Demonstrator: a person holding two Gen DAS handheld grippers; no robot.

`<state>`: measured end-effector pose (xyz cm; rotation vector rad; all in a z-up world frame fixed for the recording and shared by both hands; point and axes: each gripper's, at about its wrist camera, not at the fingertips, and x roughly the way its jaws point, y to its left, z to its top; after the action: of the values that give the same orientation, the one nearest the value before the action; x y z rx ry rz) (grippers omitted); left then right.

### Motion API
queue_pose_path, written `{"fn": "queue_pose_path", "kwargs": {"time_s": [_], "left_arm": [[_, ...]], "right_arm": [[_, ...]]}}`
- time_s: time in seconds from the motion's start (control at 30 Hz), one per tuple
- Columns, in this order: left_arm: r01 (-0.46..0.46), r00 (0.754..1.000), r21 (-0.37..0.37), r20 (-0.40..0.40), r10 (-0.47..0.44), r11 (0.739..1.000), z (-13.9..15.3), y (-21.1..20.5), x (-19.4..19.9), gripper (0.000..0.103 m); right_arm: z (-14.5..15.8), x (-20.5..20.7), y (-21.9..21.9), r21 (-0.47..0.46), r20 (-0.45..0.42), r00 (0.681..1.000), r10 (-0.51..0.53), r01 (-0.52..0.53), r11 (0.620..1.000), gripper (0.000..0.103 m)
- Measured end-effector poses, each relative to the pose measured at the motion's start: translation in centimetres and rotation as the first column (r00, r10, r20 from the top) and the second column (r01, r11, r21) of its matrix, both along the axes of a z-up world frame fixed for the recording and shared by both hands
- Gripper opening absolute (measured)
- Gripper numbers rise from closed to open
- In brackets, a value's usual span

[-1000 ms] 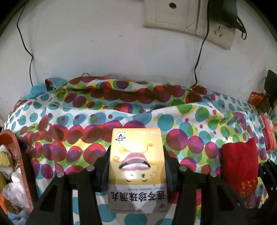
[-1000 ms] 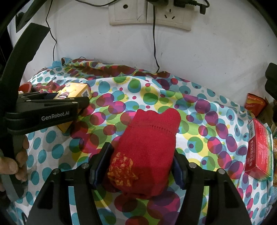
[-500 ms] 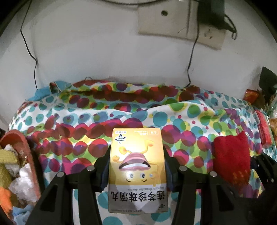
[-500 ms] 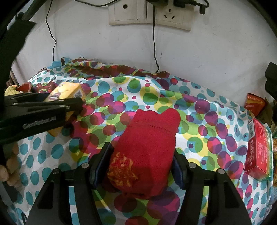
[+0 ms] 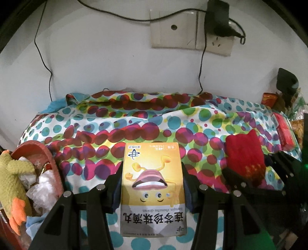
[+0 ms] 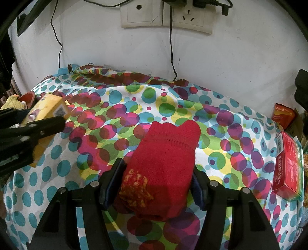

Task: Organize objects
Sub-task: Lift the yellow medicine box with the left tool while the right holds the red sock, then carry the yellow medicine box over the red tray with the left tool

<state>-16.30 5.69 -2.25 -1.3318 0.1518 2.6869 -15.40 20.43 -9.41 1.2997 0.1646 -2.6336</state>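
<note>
On the polka-dot cloth (image 6: 173,107) that covers the work surface, both grippers hold something. Seen from the left wrist camera, the left gripper (image 5: 153,184) is closed on a yellow medicine box (image 5: 153,184), its 2 fingers (image 5: 115,184) pressed against the long sides of the carton; the printed cartoon face and the Chinese characters on it read upside down from this view. The box sits above the cloth's front part, with a red basket (image 5: 51,159) at the cloth's left edge. That basket holds a green plush toy (image 5: 11,173) and some crumpled clear plastic (image 5: 41,186).

From the right wrist camera, the right gripper (image 6: 156,182) is clamped around a red knitted sock (image 6: 163,163), which bulges between the 2 fingers and lies on the cloth near its middle. A yellow-orange woven patch shows on the sock's near end. Whether the sock is lifted off the cloth I cannot tell.

At the cloth's right edge lies a red carton (image 6: 286,169), well apart from the sock. Behind the cloth, a white wall carries wall sockets (image 6: 165,15) with black cables (image 6: 171,48) hanging down to the cloth's far edge.
</note>
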Motion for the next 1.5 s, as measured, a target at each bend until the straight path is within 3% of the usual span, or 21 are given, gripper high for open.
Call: {"fn": "queue_pose_path", "kwargs": {"time_s": [0.4, 0.97, 1.5], "left_arm": [[0.008, 1.000, 0.026, -0.029, -0.007, 1.000, 2.5, -2.0, 2.6, 0.052], [-0.092, 0.994, -0.010, -0.063, 0.091, 0.996, 4.7, -9.4, 6.0, 0.052], [-0.196, 0.980, -0.039, -0.026, 0.195, 0.980, 3.1, -16.9, 9.3, 0.052]], "right_arm": [[0.0, 0.0, 0.0, 0.001, 0.000, 1.000, -0.001, 0.001, 1.000, 0.061], [0.1, -0.1, 0.0, 0.003, 0.000, 1.000, -0.001, 0.001, 1.000, 0.062], [0.1, -0.2, 0.2, 0.003, 0.002, 1.000, -0.005, 0.005, 1.000, 0.065]]}}
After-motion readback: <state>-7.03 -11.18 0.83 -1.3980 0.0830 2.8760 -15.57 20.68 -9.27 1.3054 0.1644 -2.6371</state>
